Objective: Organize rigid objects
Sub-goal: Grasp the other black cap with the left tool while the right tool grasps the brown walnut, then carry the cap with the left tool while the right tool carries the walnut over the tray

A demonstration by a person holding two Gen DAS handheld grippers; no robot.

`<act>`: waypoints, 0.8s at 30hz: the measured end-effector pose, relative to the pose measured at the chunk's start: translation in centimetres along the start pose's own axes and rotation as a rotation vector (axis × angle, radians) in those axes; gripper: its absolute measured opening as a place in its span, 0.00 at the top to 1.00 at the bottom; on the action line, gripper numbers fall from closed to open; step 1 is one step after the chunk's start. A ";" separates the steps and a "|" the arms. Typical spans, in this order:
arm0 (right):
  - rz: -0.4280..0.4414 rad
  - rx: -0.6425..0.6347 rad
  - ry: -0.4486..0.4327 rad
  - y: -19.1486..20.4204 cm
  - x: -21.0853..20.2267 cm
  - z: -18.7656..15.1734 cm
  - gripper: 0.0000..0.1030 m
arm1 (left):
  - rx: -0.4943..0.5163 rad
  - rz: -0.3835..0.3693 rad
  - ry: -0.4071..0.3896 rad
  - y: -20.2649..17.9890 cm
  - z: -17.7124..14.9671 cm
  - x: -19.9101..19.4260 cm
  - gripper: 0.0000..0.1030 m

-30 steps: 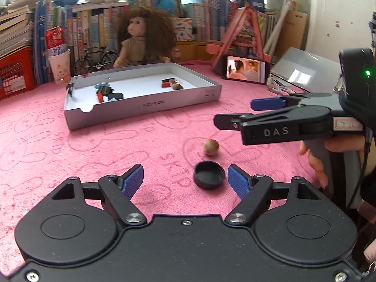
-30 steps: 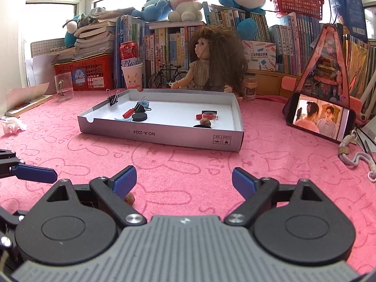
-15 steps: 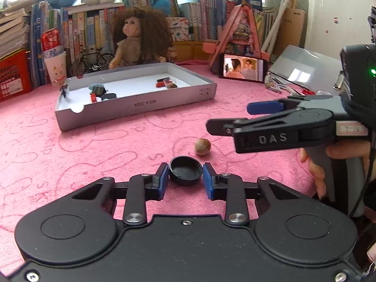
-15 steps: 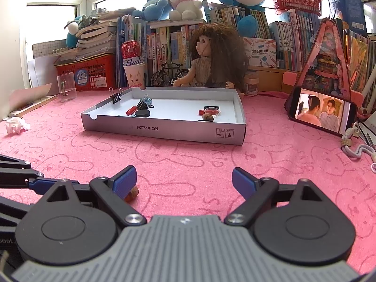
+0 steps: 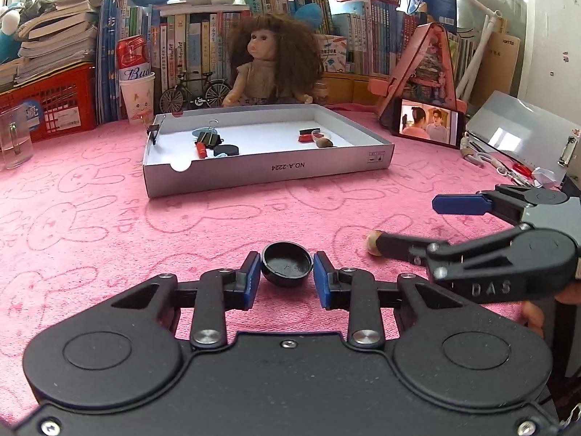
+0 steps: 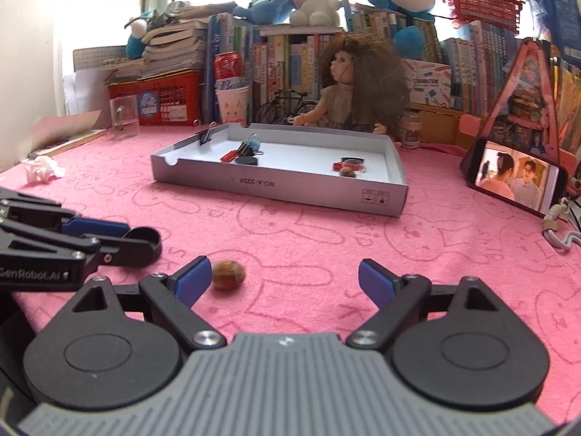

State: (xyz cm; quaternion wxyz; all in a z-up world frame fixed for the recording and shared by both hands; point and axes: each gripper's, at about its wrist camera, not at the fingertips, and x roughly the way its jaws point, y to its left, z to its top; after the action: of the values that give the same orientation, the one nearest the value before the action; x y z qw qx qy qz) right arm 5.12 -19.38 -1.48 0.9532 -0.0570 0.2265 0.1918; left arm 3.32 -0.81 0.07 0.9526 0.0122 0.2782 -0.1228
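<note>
Pink cloth (image 5: 109,225): left claw (image 5: 287,276) pinches black cap (image 5: 287,262), hollow up.

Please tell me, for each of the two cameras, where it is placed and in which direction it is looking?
Left wrist: on the left gripper, looking forward; its fingers grip the black cap; right gripper and fingertips of a hand at right.
Right wrist: on the open right gripper, facing the nut; left gripper at left.
Shared: cap, nut, grey tray, doll, phone.

A pink rabbit-print cloth (image 5: 90,225) covers the worktop. On it lie a shallow grey box (image 5: 268,172), a nut (image 6: 228,275), a propped phone (image 6: 515,180) and a clear cup (image 5: 14,141).
</note>
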 end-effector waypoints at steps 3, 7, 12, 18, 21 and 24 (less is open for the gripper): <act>0.020 -0.035 0.000 0.9 -0.1 -0.1 0.14 | 0.000 0.000 0.001 0.0 0.0 0.0 0.71; 0.047 -0.061 0.015 1.8 0.0 -0.1 0.24 | 0.001 0.001 0.002 -0.2 0.0 0.1 0.71; 0.074 -0.030 0.041 2.2 0.3 -0.1 0.36 | -0.004 0.007 0.005 -0.1 -0.1 0.1 0.71; 0.067 -0.011 0.042 2.2 0.2 -0.1 0.52 | -0.007 0.012 0.001 -0.1 -0.1 0.1 0.71; 0.062 -0.002 0.042 2.2 0.2 0.0 0.59 | -0.011 0.014 0.000 -0.1 -0.1 0.1 0.71; 0.051 0.010 0.039 2.3 0.3 0.1 0.71 | -0.013 0.017 0.000 -0.2 0.0 0.2 0.71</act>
State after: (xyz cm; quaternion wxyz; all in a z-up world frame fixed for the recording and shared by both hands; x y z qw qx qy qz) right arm 4.45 -17.15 -1.60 0.9437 -0.0501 0.2474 0.2136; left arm 3.39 -1.02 -0.03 0.9537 0.0082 0.2788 -0.1126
